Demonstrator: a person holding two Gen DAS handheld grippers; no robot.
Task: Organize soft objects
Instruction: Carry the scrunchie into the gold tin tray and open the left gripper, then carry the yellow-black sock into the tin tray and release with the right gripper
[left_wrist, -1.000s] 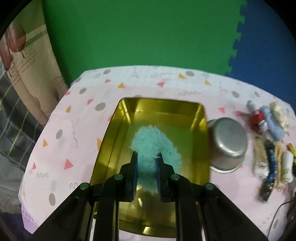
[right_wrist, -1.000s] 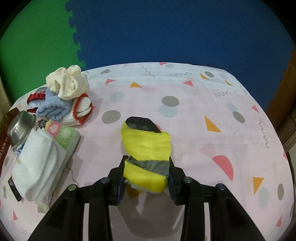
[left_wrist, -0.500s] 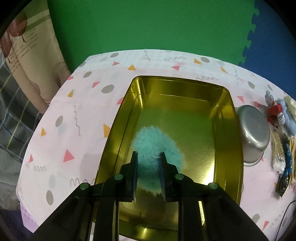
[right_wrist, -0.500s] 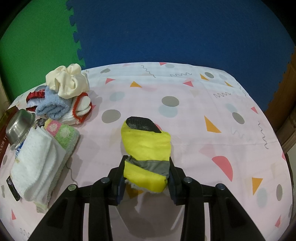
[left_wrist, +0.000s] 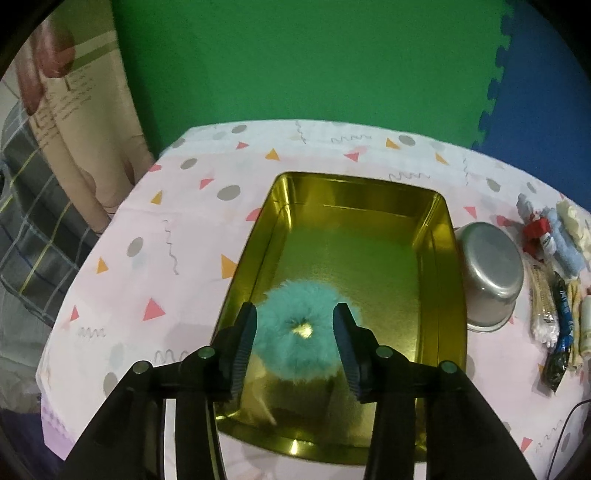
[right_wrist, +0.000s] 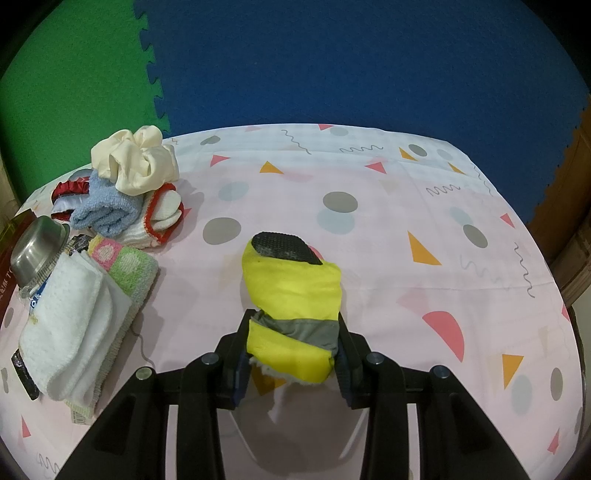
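The tray (left_wrist: 439, 236) sits on the table (left_wrist: 177, 266), its long sides running toward the far edge. The fluffy ring (left_wrist: 303, 332) lies flat in the tray, by its near left corner. The bowl (left_wrist: 487, 273) stands upturned just beside the tray's right wall. Right of the bowl, toward the table's right edge, lie the packets (left_wrist: 554, 321), with the bundled cloths (left_wrist: 561, 243) behind them. In the right wrist view the folded towels (right_wrist: 74, 325) lie near the table's left edge, with the cloths piled behind them toward the far left corner. The slipper (right_wrist: 295, 306) is near the table's middle.
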